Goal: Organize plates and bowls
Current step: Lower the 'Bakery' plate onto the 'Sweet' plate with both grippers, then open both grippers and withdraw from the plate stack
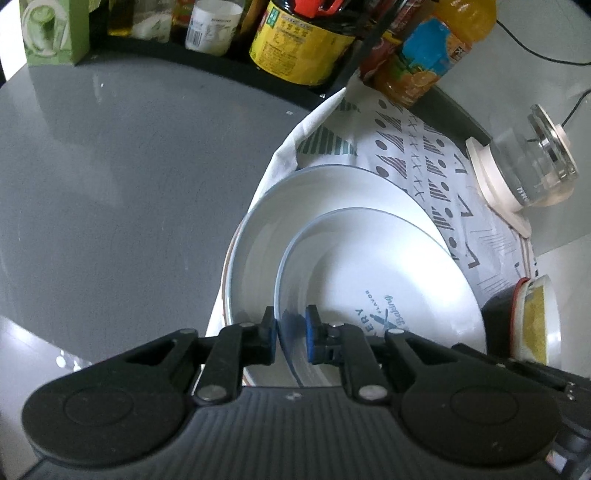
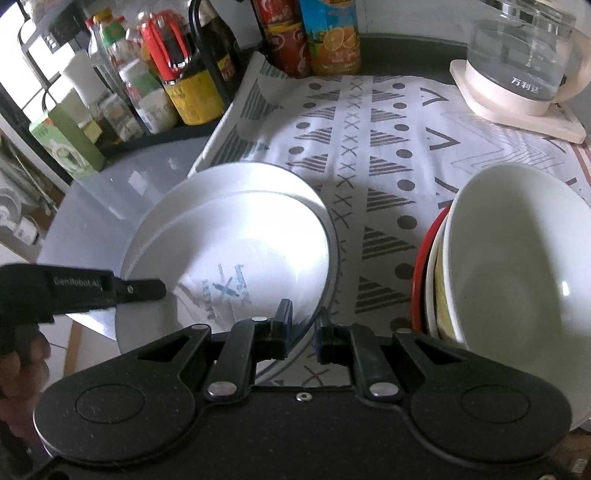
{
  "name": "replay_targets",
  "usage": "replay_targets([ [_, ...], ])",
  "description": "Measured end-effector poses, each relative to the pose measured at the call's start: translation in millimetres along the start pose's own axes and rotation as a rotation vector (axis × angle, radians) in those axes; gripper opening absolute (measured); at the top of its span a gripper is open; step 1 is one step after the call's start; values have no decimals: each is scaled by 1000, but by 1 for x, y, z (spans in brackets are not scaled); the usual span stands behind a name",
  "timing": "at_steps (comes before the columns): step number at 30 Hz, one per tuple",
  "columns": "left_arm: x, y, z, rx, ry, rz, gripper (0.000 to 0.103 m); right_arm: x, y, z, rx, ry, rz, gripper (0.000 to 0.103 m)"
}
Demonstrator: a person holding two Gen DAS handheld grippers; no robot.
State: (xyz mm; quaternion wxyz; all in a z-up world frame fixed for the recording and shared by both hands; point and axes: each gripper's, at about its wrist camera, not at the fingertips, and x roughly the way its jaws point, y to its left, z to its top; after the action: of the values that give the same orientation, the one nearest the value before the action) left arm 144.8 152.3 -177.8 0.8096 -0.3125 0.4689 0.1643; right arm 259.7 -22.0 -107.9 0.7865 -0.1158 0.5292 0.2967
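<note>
The smaller plate (image 1: 380, 280) sits nested in the larger plate (image 1: 295, 206) on the patterned cloth (image 2: 369, 147). The left tool (image 1: 291, 332) at its seven o'clock rim and the right tool (image 2: 303, 325) at five o'clock straddle it narrowly, apparently pinching. Judged step: seating the stack; next, release cleanly, then turn to the stacked bowls (image 2: 509, 251) at three o'clock.

Count from my two wrist cameras

I see two white plates (image 2: 229, 236), three stacked bowls (image 2: 517, 258), one glass kettle (image 2: 524, 55), two juice bottles (image 2: 332, 33)

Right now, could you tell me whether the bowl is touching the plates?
Apart. The right wrist view shows a strip of patterned cloth between the plates and the bowl.
</note>
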Motion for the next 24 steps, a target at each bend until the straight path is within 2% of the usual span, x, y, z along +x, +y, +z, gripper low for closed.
replay_targets([
  [7,4,-11,0,105,-21,56,14,2,12,-1,-87,-1,-40,18],
  [9,3,-17,-1,139,-39,84,14,7,14,-2,-113,29,-78,20],
  [10,4,-18,-1,142,-43,102,14,9,15,-3,-120,36,-78,20],
  [17,5,-18,1,144,-49,107,14,9,16,-4,-118,26,-87,21],
  [24,5,-22,4,160,-84,151,13,12,19,-5,-106,37,-86,27],
])
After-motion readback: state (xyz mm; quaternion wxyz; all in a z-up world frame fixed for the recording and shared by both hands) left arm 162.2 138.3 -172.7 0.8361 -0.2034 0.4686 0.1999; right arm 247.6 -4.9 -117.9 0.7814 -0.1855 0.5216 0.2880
